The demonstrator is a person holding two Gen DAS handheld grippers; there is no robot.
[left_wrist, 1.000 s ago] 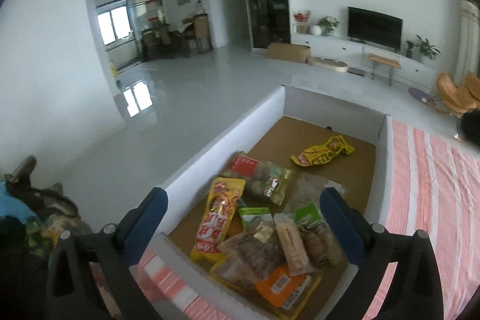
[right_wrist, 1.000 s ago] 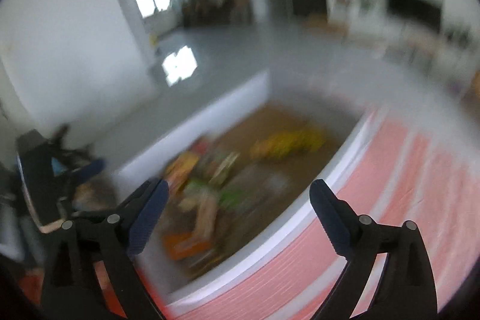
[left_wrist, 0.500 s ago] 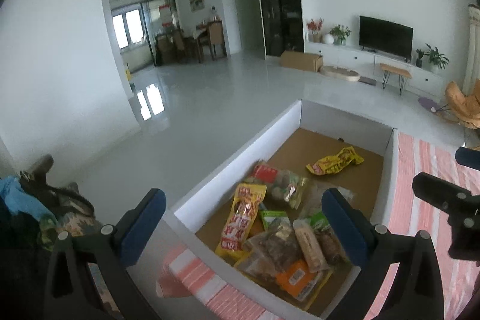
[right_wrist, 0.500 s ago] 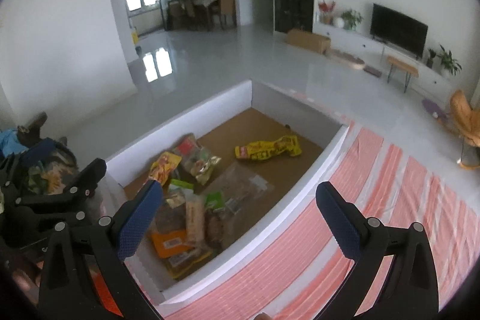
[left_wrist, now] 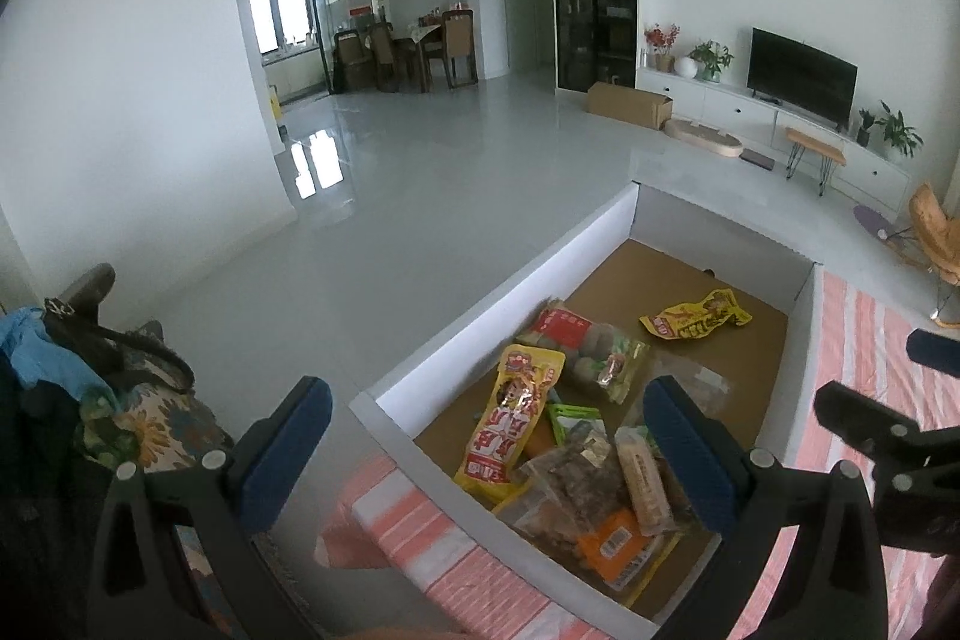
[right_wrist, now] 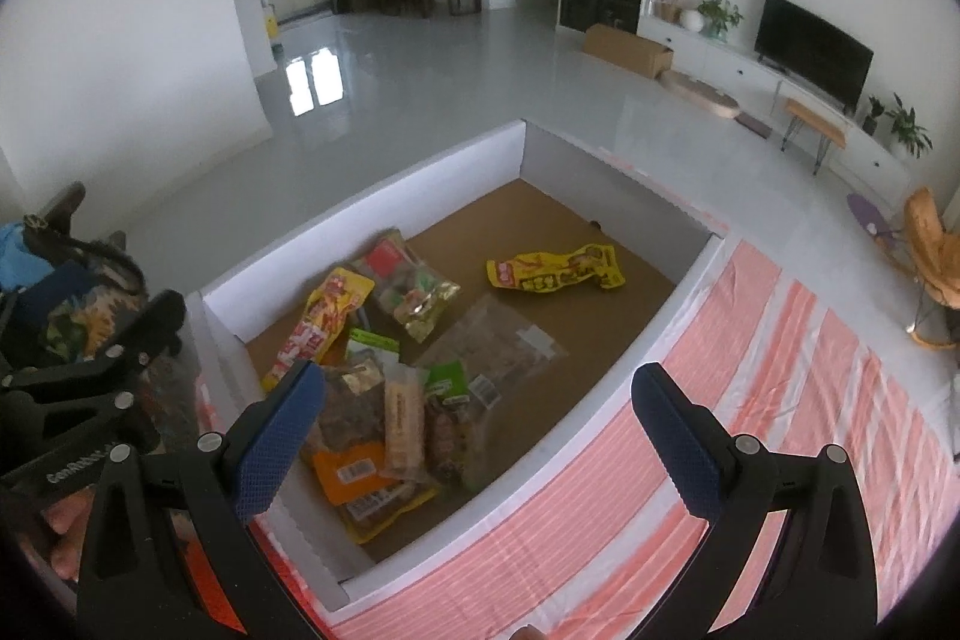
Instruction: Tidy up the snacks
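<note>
A shallow white cardboard box (left_wrist: 498, 304) (right_wrist: 372, 196) with a brown floor holds several snack packets in a pile at its near end. Among them are a long yellow-red packet (left_wrist: 510, 424) (right_wrist: 324, 316), a clear bag of nuts (right_wrist: 492, 346) and an orange packet (right_wrist: 354, 472). One yellow packet (left_wrist: 696, 319) (right_wrist: 555, 268) lies apart towards the far end. My left gripper (left_wrist: 486, 454) hovers open over the box's near left corner, nothing between its fingers. My right gripper (right_wrist: 480, 436) hovers open above the pile, also with nothing in it.
The box rests on a pink-and-white striped cloth (right_wrist: 750, 400) (left_wrist: 864, 340). The right gripper's body (left_wrist: 888, 448) shows at the right edge of the left wrist view. A heap of bags and clothes (left_wrist: 90, 388) lies at the left. Grey floor (left_wrist: 450, 172) stretches beyond.
Both grippers have risen and drawn back from the box, so it appears smaller and lower. The right wrist view has gone from blurred to sharp. The snacks have not moved.
</note>
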